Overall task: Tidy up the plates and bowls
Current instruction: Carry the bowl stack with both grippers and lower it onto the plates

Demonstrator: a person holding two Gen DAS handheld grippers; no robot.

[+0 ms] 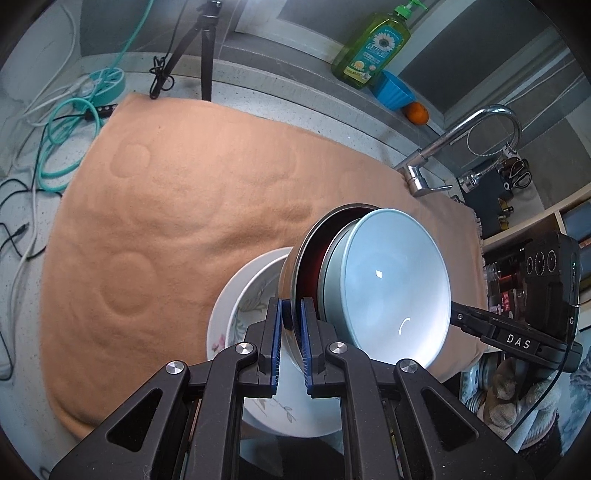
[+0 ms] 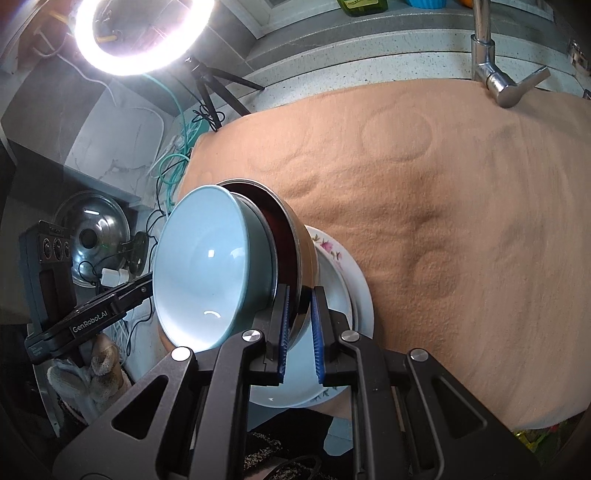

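Both grippers, left gripper (image 1: 292,332) and right gripper (image 2: 300,321), pinch the steel bowl's rim (image 1: 295,258), blue bowl (image 1: 391,284) nested inside, above floral plates (image 1: 236,314); next, probably lowering it level onto them.

Home kitchen. My tools are over a speckled stone counter (image 1: 236,79) under an orange towel (image 1: 166,221); chrome tap (image 1: 480,133) and green dish soap bottle (image 1: 373,48) upper right, pot lid (image 2: 92,236) left, ring light (image 2: 142,35) upper left.
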